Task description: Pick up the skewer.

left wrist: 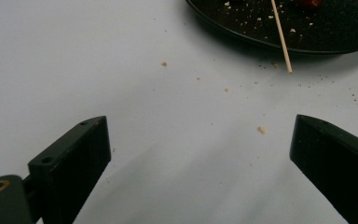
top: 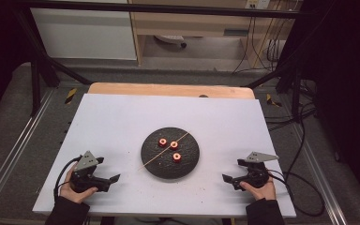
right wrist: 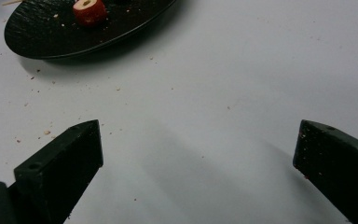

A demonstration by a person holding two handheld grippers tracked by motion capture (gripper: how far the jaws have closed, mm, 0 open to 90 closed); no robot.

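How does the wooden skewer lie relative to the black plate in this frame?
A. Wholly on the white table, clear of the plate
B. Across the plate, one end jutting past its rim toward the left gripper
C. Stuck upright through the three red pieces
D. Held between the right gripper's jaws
B: the wooden skewer lies slanted across the black plate, its lower end past the rim on the left gripper's side.

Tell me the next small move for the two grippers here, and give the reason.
Probably bring the left gripper forward to the wooden skewer, whose near end juts past the rim of the black plate toward that side. Both grippers are open and empty, the right gripper resting beside the plate, and the three red pieces lie loose, unskewered.
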